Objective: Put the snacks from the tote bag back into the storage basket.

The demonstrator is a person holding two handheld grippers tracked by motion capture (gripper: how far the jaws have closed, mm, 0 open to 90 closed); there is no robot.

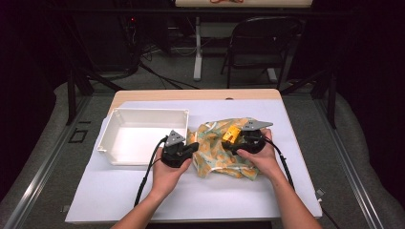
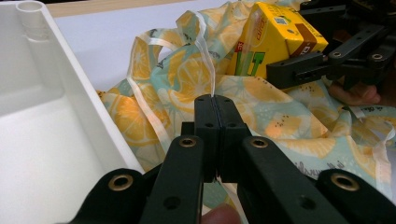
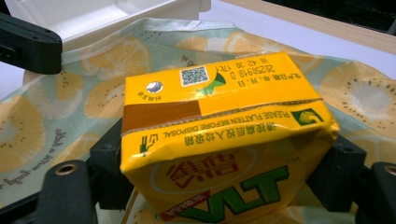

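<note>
Up close, left gripper jaws pinch the bag's handle; right gripper jaws clamp the yellow carton.

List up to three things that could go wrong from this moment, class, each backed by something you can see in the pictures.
1. The left gripper pinches only a thin handle strip of the fruit-print bag; it could slip free.
2. The right gripper clamps the yellow drink carton by its sides; squeezing may crush it.
3. The white bin sits close by the left hand; a pull might knock it.
</note>
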